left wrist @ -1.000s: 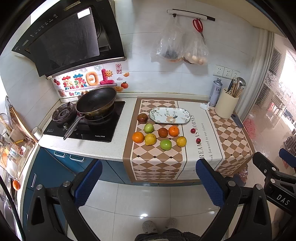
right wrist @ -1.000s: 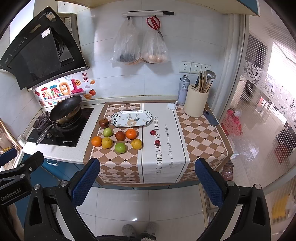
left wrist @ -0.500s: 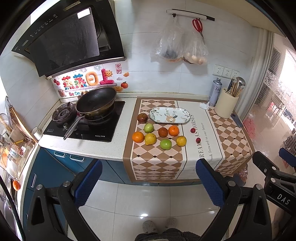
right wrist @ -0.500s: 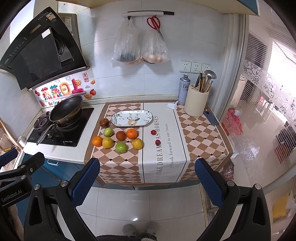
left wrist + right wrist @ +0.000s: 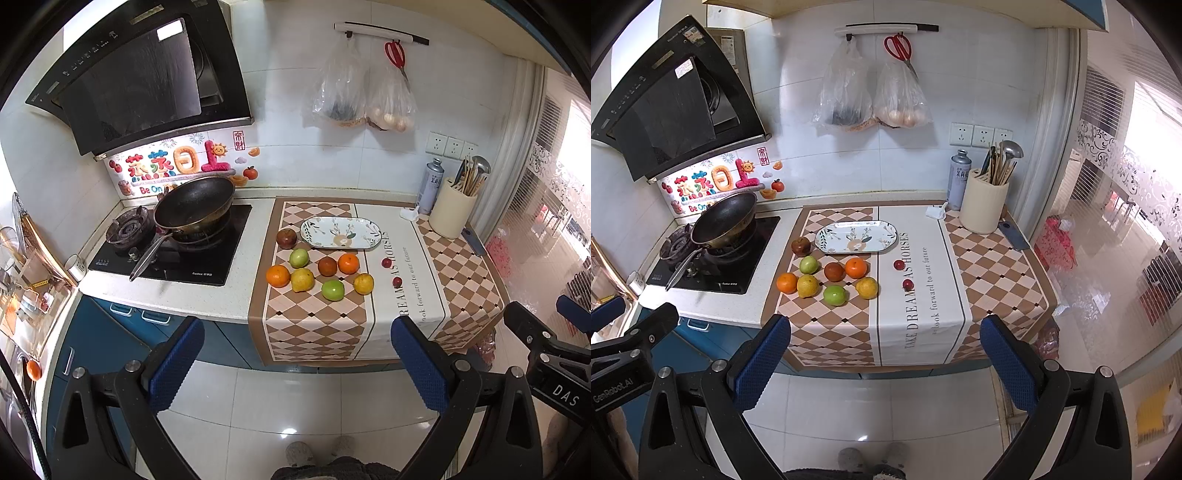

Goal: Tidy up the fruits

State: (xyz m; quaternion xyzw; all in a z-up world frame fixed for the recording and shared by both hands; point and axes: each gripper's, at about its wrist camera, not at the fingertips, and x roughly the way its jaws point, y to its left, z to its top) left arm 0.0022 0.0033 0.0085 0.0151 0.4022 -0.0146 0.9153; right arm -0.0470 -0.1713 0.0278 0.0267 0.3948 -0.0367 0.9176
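Observation:
Several fruits lie on the checkered cloth (image 5: 314,332): an orange (image 5: 277,276), a yellow lemon (image 5: 302,280), a green apple (image 5: 332,290), a dark red apple (image 5: 286,238) and two small red fruits (image 5: 386,262). An empty oval patterned plate (image 5: 340,232) sits behind them; it also shows in the right wrist view (image 5: 857,237). My left gripper (image 5: 295,365) and right gripper (image 5: 882,363) are both open and empty, held well back from the counter above the floor.
A black wok (image 5: 194,206) sits on the stove at the left. A utensil holder (image 5: 450,214) and a spray can (image 5: 431,186) stand at the back right. Plastic bags (image 5: 362,92) hang on the wall. A phone (image 5: 1014,234) lies near the counter's right edge.

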